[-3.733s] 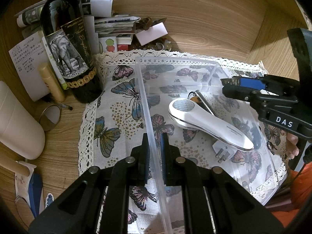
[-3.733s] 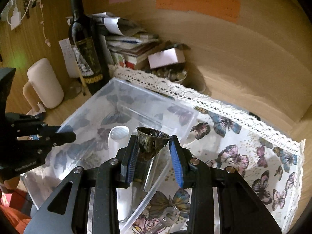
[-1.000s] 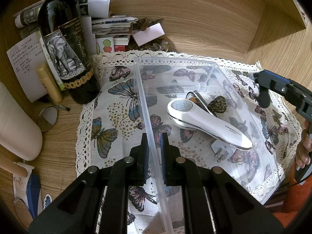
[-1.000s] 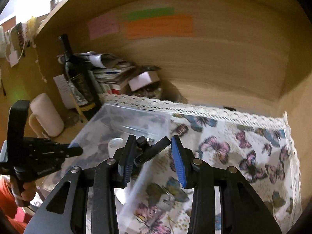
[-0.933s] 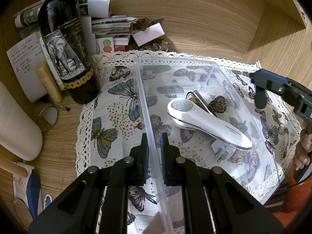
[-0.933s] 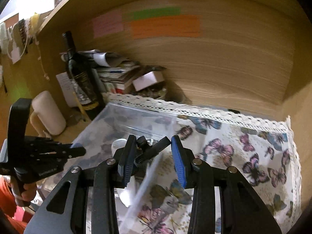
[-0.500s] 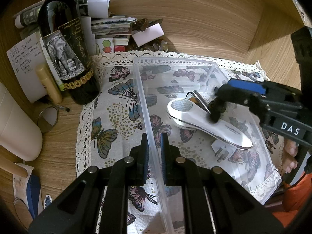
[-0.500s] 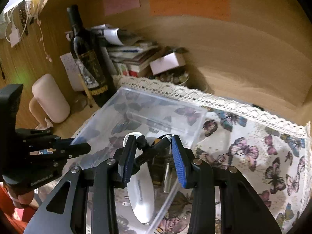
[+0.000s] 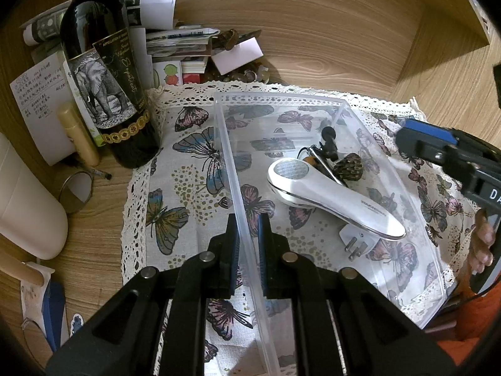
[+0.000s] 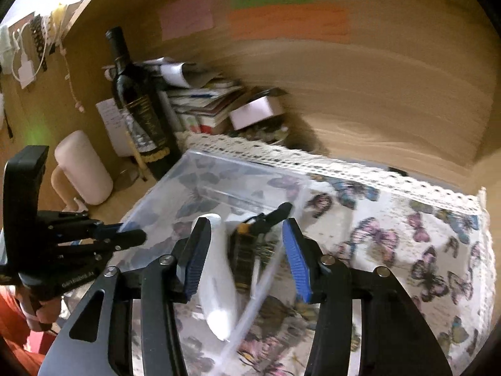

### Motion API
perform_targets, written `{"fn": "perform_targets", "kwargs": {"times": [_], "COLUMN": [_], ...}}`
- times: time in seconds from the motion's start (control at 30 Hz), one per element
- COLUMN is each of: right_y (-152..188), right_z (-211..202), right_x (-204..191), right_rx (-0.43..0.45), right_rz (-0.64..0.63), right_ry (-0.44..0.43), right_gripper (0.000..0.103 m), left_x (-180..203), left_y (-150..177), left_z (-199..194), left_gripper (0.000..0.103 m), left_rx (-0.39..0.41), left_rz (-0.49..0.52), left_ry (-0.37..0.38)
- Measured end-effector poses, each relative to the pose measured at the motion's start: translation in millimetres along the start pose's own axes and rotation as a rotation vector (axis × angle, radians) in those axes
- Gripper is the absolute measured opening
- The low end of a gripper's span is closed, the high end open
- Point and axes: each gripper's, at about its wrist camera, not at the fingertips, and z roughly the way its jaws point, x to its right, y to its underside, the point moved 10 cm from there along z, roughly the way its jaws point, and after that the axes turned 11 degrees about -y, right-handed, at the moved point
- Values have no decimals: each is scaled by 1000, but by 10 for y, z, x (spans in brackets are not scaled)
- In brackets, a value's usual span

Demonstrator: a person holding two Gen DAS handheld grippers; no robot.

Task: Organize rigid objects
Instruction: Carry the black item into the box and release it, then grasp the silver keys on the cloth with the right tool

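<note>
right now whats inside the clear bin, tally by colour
white: 1, the handheld device with its plug
black: 1, the small clip-like piece
dark brown: 1, the pinecone-like object
silver with orange: 1, the thin metal tool
total: 4 in the clear bin

A cream cloth [image 9: 175, 206] edged in white lace is printed with blue, pink and olive butterflies. Ahead of the black, blue-padded left gripper [image 9: 248, 235], a white device [image 9: 332, 197] is seen inside a colourless clear bin [image 9: 238, 188]. To its left a dark bottle [image 9: 103, 72] is marked with a grey elephant label and gold band.
</note>
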Motion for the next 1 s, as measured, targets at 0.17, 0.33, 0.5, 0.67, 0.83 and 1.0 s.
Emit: {"fn": "perform_targets", "kwargs": {"times": [0.17,0.33,0.5,0.67,0.83,1.0], "right_y": [169,496,855,1112,1151,1145], "right_z": [-232,-236,-96,138,201,167], "right_x": [298,516,541,471,413,469], "right_rx": [4,-63,-143,-209,-210,-192], "right_rz": [54,107,146,179,112,110], "right_ry": [79,126,111,61,110,129], "right_gripper": [45,45,45,45,44,22], "left_x": [-8,-7,-8,-7,-9,-10], "left_y": [-4,-6,-5,-8,-11,-9], "left_z": [-2,-3,-3,-3,-3,-5], "left_gripper": [9,9,9,9,9,9], "left_rx": [2,2,3,0,0,1], "left_rz": [3,3,4,0,0,-1], "left_ry": [1,1,0,4,4,5]}}
